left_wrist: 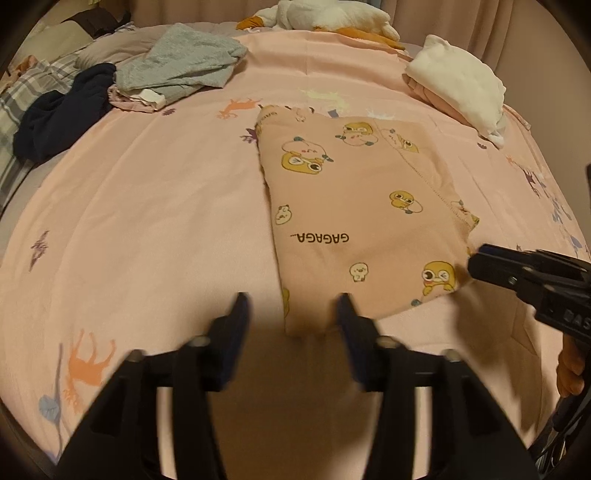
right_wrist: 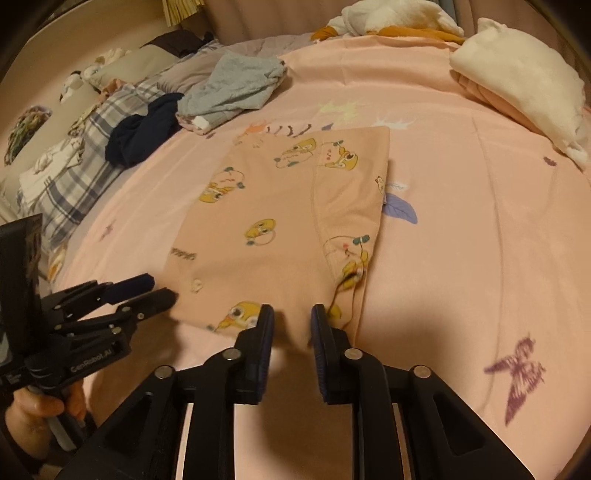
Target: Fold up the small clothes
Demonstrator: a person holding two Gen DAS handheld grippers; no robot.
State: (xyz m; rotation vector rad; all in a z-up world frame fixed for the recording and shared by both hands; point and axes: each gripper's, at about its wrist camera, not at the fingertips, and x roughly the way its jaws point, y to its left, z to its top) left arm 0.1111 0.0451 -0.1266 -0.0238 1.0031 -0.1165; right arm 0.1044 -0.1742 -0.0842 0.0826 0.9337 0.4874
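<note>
A small pink garment printed with yellow ducks and "GAGAGA" lies folded flat on the pink bedsheet; it also shows in the right wrist view. My left gripper is open, its fingers straddling the garment's near left corner. My right gripper is open at the garment's near edge, with nothing held. The right gripper shows in the left wrist view at the garment's right corner. The left gripper shows in the right wrist view at the garment's left edge.
A grey garment, a dark navy garment and a pink piece lie in a heap at the far left. A folded stack topped with white cloth sits at the far right. A plush toy and plaid pillows lie at the back.
</note>
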